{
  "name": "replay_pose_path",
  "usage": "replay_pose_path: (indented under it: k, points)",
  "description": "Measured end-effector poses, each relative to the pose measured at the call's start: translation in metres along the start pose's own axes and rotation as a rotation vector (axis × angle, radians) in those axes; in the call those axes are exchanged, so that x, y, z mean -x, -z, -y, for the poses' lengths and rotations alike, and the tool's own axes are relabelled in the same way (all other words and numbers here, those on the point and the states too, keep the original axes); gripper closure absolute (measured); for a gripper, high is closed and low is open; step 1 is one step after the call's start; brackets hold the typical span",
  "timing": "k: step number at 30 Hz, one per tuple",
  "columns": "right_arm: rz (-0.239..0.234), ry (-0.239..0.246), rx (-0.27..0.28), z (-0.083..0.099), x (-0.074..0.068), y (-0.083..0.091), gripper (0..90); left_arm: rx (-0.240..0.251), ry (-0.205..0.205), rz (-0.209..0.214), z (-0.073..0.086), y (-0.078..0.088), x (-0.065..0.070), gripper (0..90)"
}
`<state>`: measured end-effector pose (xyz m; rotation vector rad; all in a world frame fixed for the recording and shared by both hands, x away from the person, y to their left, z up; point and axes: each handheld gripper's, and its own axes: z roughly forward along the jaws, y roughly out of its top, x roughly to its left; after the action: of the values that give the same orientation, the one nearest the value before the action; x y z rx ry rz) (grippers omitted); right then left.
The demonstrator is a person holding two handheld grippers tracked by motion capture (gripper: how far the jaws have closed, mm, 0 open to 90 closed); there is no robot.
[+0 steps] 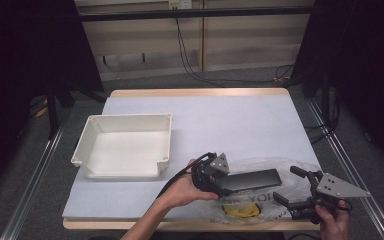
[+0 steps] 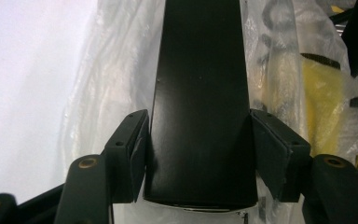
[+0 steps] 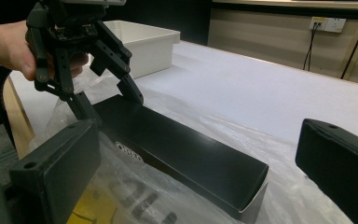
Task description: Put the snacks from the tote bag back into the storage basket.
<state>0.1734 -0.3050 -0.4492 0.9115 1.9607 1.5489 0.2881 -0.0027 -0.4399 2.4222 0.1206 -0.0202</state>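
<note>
High view: a long black box point(image 1: 252, 180) lies low and right of centre in the frame, on top of a clear plastic bag point(image 1: 285, 167) that is spread over the near right part of the desk point(image 1: 230, 120). The bag carries dark lettering and a yellow patch that shows at the bottom of the frame, just below the box. The left tongs point(image 1: 219, 184) sit at the box's left end, held by the left hand point(image 1: 182, 190), whose forearm comes in from the bottom edge.

In the left gripper view the box point(image 2: 200, 93) runs up the middle of the frame between the two pads. The left pad lies against the box's side; at the right pad I cannot tell whether it touches or stands just off. In the right gripper view the left tongs point(image 3: 109, 100) straddle the far end of the box point(image 3: 177, 154), upper left of the frame.

The right tongs point(image 1: 289, 186) rest at the lower right of the high view, just beside the box's right end, over the bag, held by the right hand point(image 1: 332, 225). Their jaws stand wide, with nothing gripped; in the right gripper view they frame the box's near end from either side without touching it.

A white tray point(image 1: 125, 145) stands at the left of the desk, well apart from the box.
</note>
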Motion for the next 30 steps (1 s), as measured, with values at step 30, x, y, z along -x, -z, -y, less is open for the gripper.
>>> replay_pose_path:
  k: [30]
  points:
    - [0.000, 0.003, 0.004, -0.001, -0.001, 0.001, 0.0, 0.052, 0.001, -0.015, -0.015, -0.004, -0.003, 41.2]
